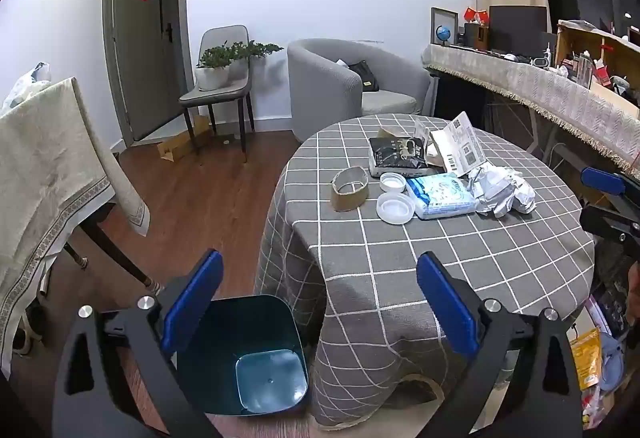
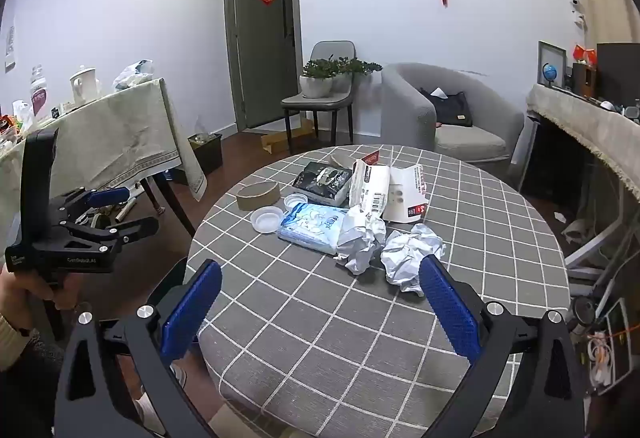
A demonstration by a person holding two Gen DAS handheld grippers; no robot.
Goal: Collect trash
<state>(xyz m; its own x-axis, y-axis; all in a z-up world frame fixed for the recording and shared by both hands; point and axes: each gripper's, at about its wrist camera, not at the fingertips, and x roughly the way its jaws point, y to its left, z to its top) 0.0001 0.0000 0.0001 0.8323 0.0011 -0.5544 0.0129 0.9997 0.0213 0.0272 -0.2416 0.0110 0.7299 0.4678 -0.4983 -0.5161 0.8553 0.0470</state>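
Both grippers, left gripper (image 1: 320, 302) and right gripper (image 2: 320, 310), have fingers wide and empty; the crumpled paper (image 2: 410, 258) looks light and soft, best pinched across its middle.

Crumpled paper (image 2: 408, 258), wrappers, lids heaped mid-table; empty teal bin (image 1: 248, 354) below.

Grey armchair (image 1: 352, 85) at twelve o'clock, potted plant (image 1: 218, 63) on chair (image 1: 218, 93) at eleven, door (image 1: 140, 49) beyond, globe (image 1: 443, 33) at two.
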